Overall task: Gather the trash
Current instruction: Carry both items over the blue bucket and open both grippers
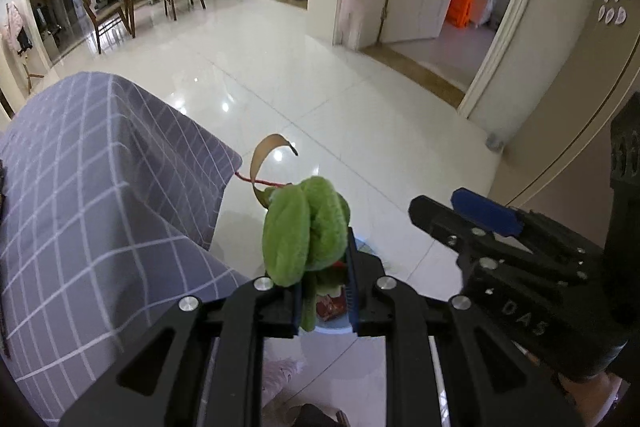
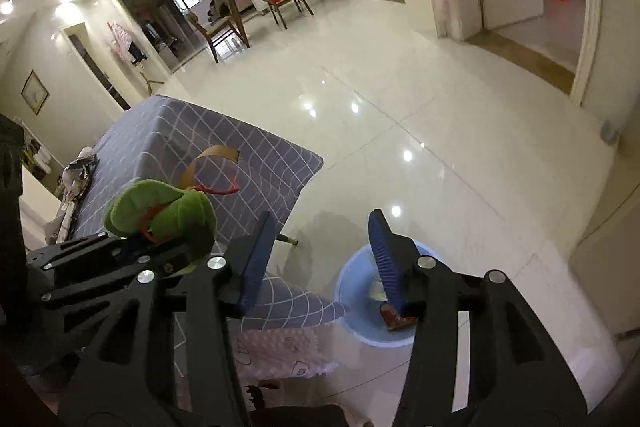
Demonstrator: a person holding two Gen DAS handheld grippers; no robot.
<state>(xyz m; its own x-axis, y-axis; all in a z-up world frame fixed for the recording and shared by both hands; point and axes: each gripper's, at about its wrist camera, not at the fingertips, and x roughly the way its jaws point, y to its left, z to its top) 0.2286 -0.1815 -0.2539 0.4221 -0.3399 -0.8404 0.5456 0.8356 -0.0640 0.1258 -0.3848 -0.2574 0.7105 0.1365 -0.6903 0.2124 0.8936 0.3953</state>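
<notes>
The left gripper [image 1: 324,291] has its black jaws clamped on a green plush toy [image 1: 304,227], a soft, fuzzy lump of rounded lobes squeezed between the ribbed blue pads, with a thin red cord [image 1: 256,181] and a curled tan ribbon [image 1: 266,151] sticking out of its top. Just beside it the right gripper [image 2: 324,263] stands with its jaws spread apart and nothing pinched between them; its blue fingers [image 2: 384,255] are ridged like a washboard. Under those parted fingers sits a round, pale blue plastic bin [image 2: 352,279] on the floor, and inside it lie a reddish, shiny wrapper [image 2: 394,319] and a pale scrap that is too hidden to name. The plush hangs over the bin's near side in the left wrist view. To the left of both tools a table is draped in a grey cloth with a white grid [image 1: 100,179], its corner folds hanging down, and a heap of crumpled litter [image 2: 80,163] lies on its far end. All around spreads a glossy white tiled floor [image 1: 320,75] mirroring the ceiling lamps.
</notes>
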